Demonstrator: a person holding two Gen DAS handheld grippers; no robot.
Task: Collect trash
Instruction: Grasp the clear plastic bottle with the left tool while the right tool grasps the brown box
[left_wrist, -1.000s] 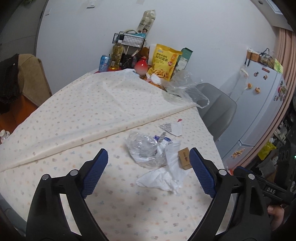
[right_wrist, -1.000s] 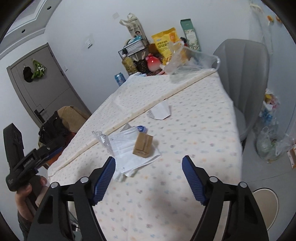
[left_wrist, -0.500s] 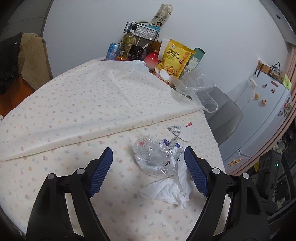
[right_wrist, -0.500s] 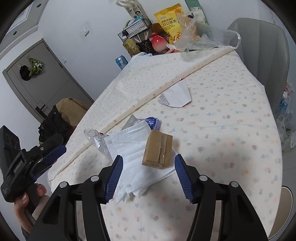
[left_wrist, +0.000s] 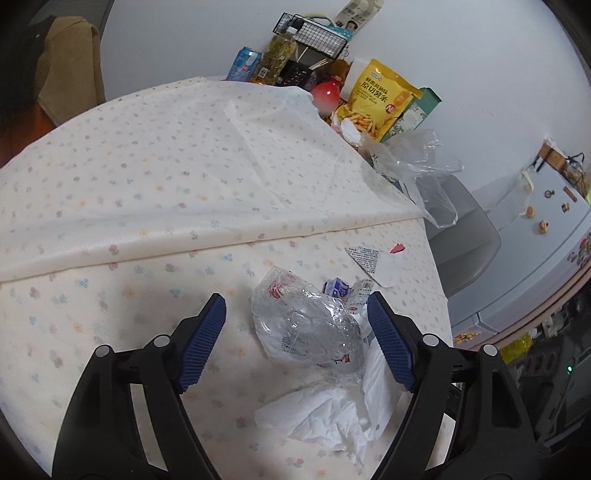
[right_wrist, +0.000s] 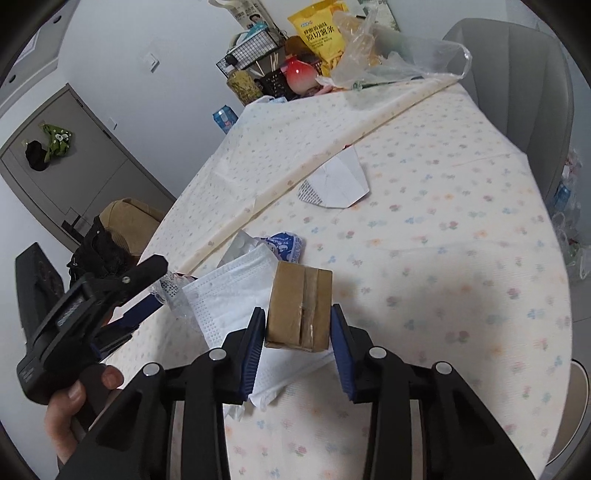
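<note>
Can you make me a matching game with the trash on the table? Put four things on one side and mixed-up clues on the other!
Things:
1. cardboard box
2. clear plastic bag
3. face mask
4. folded white wrapper

Clues:
A. see-through and crumpled
B. brown, with tape along its top
C. lies alone, close to the tablecloth fold
D. white, lying under the box

Right pairs: 1-B, 2-A, 3-D, 4-C
</note>
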